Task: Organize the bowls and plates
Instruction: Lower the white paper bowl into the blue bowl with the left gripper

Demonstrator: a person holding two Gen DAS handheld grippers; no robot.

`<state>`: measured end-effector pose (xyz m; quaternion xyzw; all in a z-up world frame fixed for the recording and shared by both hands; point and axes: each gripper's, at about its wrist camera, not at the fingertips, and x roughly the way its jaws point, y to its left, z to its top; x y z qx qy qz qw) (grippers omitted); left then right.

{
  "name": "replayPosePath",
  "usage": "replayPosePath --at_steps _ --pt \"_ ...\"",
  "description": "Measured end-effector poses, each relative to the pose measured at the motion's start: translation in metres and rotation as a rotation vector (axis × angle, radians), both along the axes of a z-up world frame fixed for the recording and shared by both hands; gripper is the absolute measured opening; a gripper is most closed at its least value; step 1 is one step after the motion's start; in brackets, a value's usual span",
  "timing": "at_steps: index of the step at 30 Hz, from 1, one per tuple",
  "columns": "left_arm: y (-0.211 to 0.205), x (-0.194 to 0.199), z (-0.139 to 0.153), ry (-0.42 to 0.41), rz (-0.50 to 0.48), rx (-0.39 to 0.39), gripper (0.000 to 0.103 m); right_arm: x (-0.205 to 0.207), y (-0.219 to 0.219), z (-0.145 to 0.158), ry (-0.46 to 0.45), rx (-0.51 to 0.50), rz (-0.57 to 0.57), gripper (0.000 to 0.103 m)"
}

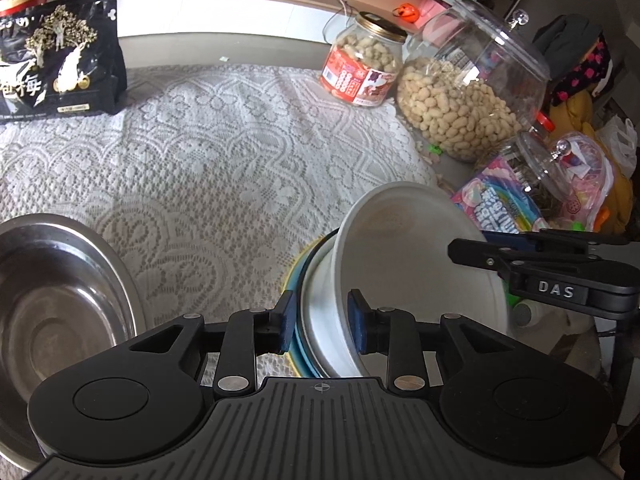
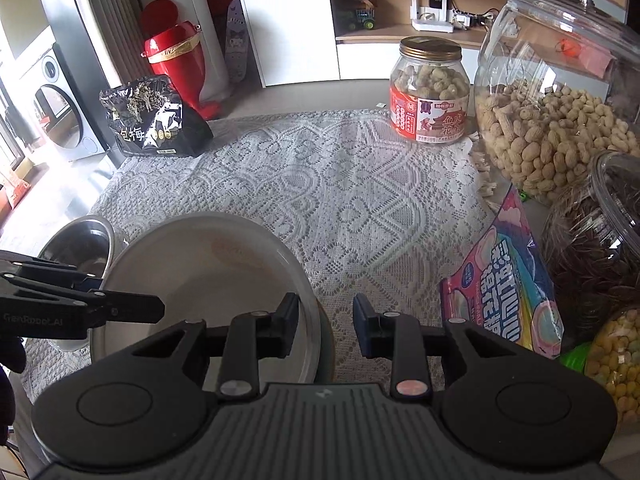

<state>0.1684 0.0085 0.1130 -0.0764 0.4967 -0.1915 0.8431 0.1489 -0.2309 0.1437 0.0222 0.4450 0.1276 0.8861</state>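
A white bowl (image 1: 400, 248) (image 2: 208, 280) lies tilted inside a steel dish (image 1: 316, 316), which rests on a plate with a blue and yellow rim (image 1: 296, 272). My left gripper (image 1: 322, 322) straddles the near rims of this stack, and I see no pad pressing on them. My right gripper (image 2: 326, 326) (image 1: 468, 246) straddles the bowl's right rim, with a gap between rim and outer finger. In the right wrist view the left gripper (image 2: 128, 296) reaches in at the bowl's left side. A second steel bowl (image 1: 60, 300) (image 2: 80, 244) stands to the left.
A lace cloth (image 1: 220, 152) (image 2: 320, 192) covers the table. A black snack bag (image 1: 60, 56) (image 2: 152, 124) stands at the far left. Right side: a peanut jar (image 1: 364, 68) (image 2: 430, 92), a big glass jar (image 1: 468, 92) (image 2: 560, 120), a candy bag (image 1: 496, 204) (image 2: 504, 280).
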Motion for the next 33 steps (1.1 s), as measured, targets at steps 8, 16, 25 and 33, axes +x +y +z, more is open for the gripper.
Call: replayPosePath --at_steps 8,16,25,33 --pt "0.007 0.01 -0.008 0.025 0.026 -0.026 0.031 0.01 0.009 -0.01 0.039 -0.05 0.019 0.036" --pt "0.009 0.01 0.0 0.0 0.034 -0.041 0.031 0.011 -0.005 -0.027 0.076 0.036 0.002 0.043" --pt "0.008 0.007 -0.044 0.088 0.029 -0.089 0.032 -0.008 -0.014 -0.038 0.014 0.129 0.03 0.056" --pt "-0.001 0.004 -0.059 0.05 0.03 -0.129 0.045 0.007 -0.007 -0.061 0.103 0.213 0.007 0.061"
